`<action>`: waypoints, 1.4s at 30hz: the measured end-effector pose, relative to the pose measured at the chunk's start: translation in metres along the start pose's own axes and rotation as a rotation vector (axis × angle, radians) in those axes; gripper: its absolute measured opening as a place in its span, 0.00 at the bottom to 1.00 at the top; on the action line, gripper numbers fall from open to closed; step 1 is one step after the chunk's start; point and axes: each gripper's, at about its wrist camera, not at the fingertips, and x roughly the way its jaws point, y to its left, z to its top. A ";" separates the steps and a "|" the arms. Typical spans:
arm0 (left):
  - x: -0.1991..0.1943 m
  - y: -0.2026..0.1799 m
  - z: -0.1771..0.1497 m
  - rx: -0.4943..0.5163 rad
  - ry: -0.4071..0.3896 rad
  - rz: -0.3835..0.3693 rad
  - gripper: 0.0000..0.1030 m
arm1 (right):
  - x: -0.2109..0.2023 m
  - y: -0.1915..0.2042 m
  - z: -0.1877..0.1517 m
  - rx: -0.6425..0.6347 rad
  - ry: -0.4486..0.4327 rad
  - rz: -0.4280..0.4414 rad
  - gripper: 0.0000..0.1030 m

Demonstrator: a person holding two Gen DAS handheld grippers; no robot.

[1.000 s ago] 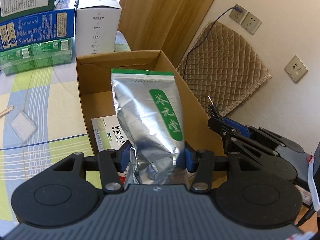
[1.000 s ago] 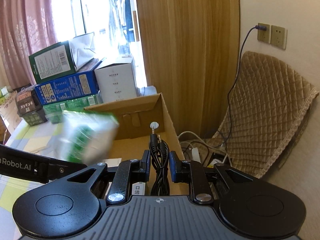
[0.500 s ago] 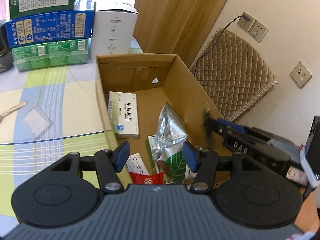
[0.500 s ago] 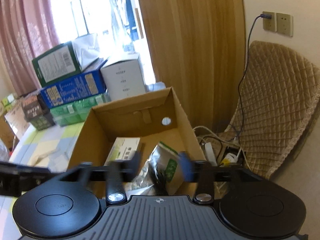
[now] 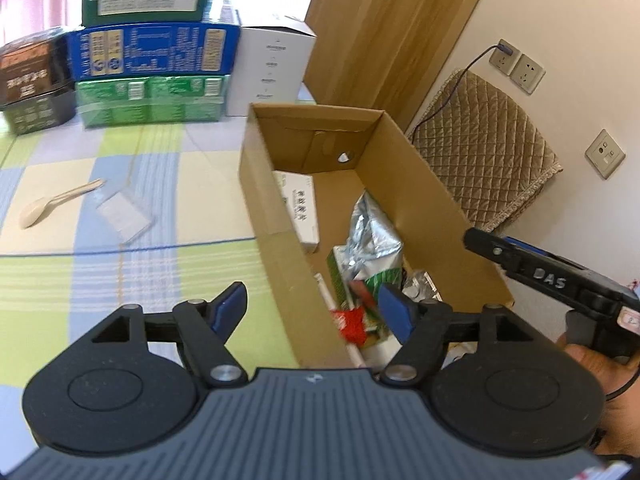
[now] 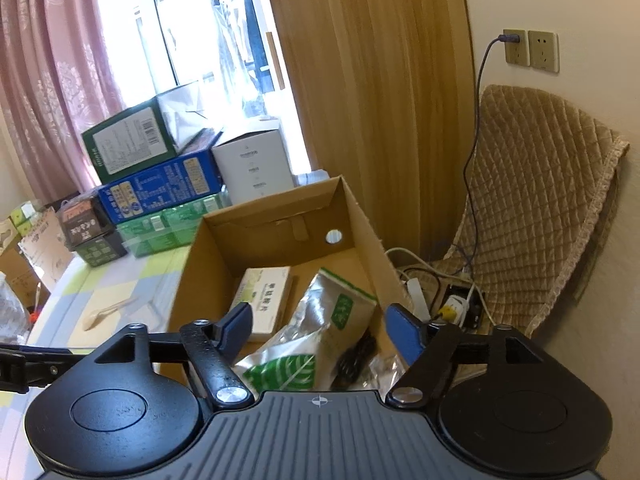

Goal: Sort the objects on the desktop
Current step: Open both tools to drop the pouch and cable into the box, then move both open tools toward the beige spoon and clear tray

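Foil pouch flat in cardboard box, long axis toward far wall; both jaws opening, empty.

I count 1 cardboard box on my table, holding 1 white medicine carton, 1 silver foil pouch and 1 black cable. On the cloth beside it lie 1 beige spoon and 1 clear plastic card sleeve. On the wall I see 3 sockets, with 1 quilted cushion below
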 end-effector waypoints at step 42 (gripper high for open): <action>-0.180 0.126 -0.116 -0.060 -0.127 0.264 0.98 | -0.073 0.177 -0.058 -0.238 0.006 0.286 0.98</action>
